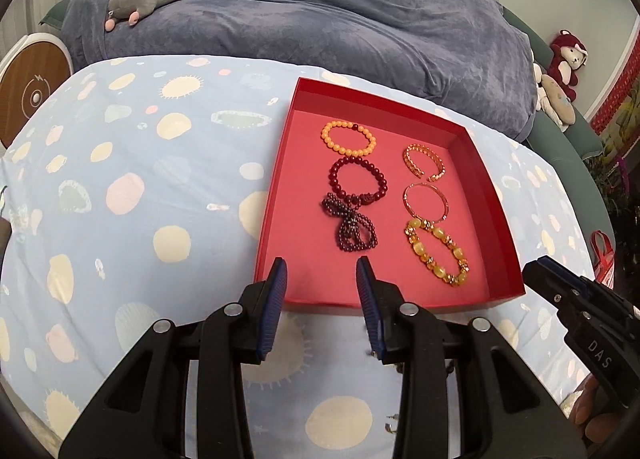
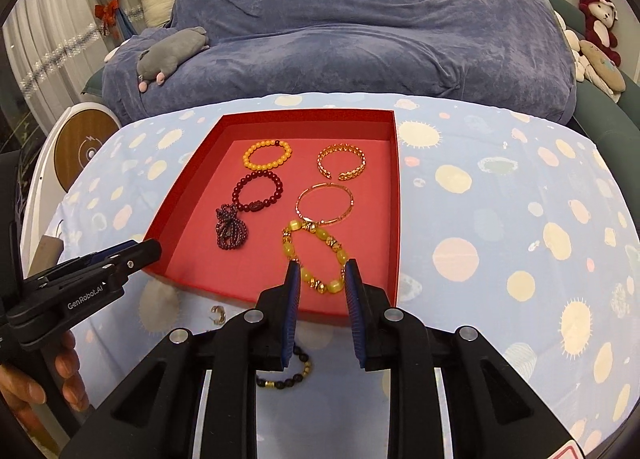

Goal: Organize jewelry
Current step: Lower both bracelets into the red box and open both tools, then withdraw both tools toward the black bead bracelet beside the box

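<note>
Your right gripper (image 2: 322, 265) is open and empty, its tips over the near edge of the red tray (image 2: 394, 195) above the yellow bracelet (image 2: 316, 255). Under it, outside the tray on the cloth (image 2: 500, 219), lie a dark bead bracelet (image 2: 290, 373) and a small ring (image 2: 218, 314). Your left gripper (image 1: 322, 265) is also open and empty, at the tray's near left side. Inside the tray, the near row holds the yellow bracelet and a purple bead strand (image 2: 232, 231); behind them lie a thin gold bangle (image 2: 325, 203) and a dark red bracelet (image 2: 258, 191); farthest lie an open gold cuff (image 2: 341, 163) and an orange bracelet (image 2: 267, 155).
</note>
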Demonstrator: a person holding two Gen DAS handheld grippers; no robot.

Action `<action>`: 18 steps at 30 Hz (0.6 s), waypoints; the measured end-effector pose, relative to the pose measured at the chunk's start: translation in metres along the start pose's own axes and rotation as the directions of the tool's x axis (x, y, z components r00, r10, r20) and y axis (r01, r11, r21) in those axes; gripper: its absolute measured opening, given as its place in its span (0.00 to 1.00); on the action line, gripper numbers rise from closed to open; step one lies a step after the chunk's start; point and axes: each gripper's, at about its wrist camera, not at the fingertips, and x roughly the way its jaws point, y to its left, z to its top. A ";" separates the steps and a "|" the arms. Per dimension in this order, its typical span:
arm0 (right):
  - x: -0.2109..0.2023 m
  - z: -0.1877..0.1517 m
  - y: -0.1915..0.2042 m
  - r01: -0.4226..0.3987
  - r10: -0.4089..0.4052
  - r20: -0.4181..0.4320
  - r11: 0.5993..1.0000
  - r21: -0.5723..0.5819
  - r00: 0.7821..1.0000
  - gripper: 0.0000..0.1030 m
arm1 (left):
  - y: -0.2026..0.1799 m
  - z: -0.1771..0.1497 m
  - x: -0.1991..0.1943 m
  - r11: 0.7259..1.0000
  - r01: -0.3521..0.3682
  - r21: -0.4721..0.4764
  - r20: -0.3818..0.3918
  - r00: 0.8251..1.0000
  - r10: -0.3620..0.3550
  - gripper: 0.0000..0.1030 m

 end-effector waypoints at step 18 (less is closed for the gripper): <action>-0.007 -0.077 0.011 -0.007 0.010 -0.097 0.999 0.038 0.995 0.22 | -0.010 -0.069 -0.014 1.000 0.014 0.011 -0.074 0.997 -0.013 0.33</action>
